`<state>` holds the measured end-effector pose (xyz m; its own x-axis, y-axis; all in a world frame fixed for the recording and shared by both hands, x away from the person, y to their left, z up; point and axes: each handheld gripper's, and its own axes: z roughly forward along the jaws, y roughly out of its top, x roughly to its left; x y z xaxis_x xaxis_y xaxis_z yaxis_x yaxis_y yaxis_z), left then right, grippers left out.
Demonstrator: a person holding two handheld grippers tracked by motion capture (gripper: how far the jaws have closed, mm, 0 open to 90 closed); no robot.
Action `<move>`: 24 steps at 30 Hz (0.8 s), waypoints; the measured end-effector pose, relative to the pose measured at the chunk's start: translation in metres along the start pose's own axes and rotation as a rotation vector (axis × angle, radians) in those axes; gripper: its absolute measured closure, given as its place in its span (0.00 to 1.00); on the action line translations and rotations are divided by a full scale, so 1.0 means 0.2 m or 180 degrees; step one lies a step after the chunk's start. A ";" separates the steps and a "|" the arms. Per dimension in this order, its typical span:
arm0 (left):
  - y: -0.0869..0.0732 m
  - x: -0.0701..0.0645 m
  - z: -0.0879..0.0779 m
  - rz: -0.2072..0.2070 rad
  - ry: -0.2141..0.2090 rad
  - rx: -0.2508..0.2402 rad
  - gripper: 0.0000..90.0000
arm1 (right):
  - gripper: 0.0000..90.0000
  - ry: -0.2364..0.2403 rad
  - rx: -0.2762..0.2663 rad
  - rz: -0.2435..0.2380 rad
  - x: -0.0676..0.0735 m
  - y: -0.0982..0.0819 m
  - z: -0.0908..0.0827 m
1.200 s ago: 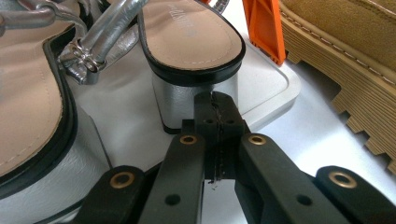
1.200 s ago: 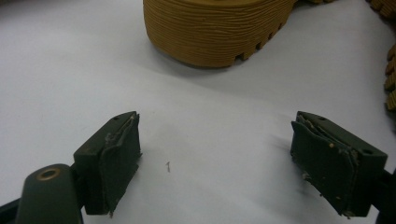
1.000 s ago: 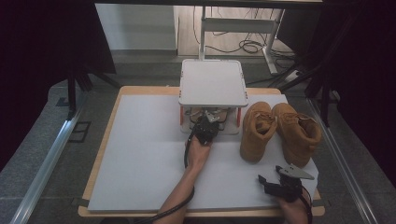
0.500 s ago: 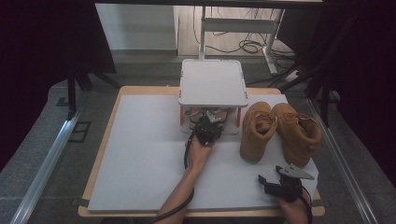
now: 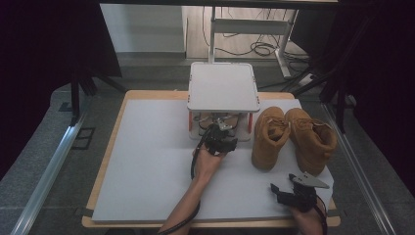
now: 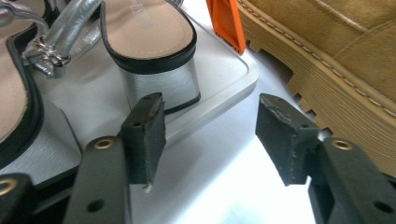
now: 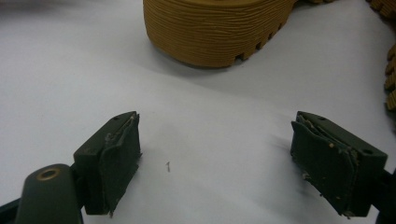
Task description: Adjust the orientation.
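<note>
A pair of silver block-heel sandals (image 6: 159, 79) (image 5: 220, 120) lies on the lower shelf (image 6: 224, 70) of a small white rack (image 5: 223, 87) with orange legs (image 6: 226, 23). My left gripper (image 5: 221, 142) (image 6: 210, 112) is at the shelf's front edge, just short of one sandal's heel. Its jaws have just been opening, and between them I see only bare table. Two tan boots (image 5: 270, 137) (image 5: 311, 139) stand to the right of the rack. My right gripper (image 5: 279, 188) (image 7: 215, 135) rests open near the front right corner, with a boot's sole (image 7: 215, 28) ahead of it.
The white table board (image 5: 147, 161) has wide free room on its left half. A tan boot's sole (image 6: 336, 51) lies close to the right of my left gripper. Metal rails run down both sides of the table, and cables lie on the floor behind.
My left gripper's jaws have spread apart at the rack's lower shelf, and the hand has hardly shifted. My right gripper has kept still.
</note>
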<state>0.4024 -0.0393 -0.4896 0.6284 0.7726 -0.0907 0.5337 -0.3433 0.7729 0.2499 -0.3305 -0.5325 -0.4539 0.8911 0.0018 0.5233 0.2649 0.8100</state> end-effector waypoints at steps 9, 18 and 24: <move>-0.01 0.00 -0.09 0.0063 -0.0091 0.0014 0.34 | 0.18 0.0000 0.0001 0.0002 0.00 0.00 0.00; -0.04 -0.01 -0.17 0.0164 -0.0128 0.0068 0.25 | 0.18 -0.0002 -0.0001 0.0005 0.00 0.00 0.00; -0.09 0.00 -0.24 0.0206 -0.0148 0.0049 0.20 | 0.18 -0.0002 -0.0001 0.0003 0.00 0.00 0.00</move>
<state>0.3663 -0.0073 -0.4732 0.6874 0.7229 -0.0703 0.4994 -0.4002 0.7684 0.2499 -0.3303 -0.5325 -0.4530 0.8915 0.0024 0.5236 0.2639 0.8101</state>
